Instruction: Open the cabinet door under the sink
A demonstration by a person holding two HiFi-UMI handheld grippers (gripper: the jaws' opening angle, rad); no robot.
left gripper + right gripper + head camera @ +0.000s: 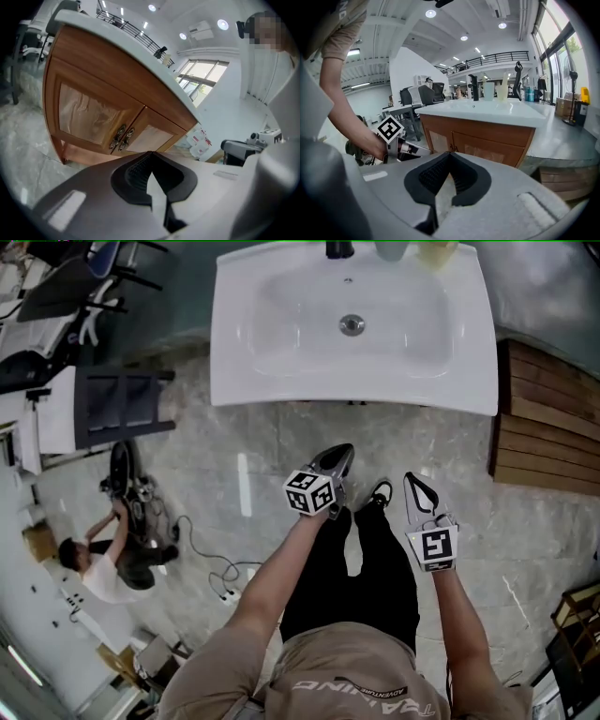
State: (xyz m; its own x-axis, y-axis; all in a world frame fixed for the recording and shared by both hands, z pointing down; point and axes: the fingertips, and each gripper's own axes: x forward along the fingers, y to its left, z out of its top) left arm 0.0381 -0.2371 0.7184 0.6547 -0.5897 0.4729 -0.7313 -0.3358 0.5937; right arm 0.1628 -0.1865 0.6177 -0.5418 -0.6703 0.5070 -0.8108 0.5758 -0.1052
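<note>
Before the cabinet (487,140), left claw (335,465) and right claw (419,489) hover closed.

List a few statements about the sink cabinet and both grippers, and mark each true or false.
1. Both cabinet doors are shut. True.
2. The left gripper is clamped on one of the handles. False: it is shut on nothing and clear of the handles.
3. The right gripper holds a cup. False: it is shut and empty; the cups stand at the back of the sink.
4. The sink's basin holds nothing loose. True.
</note>
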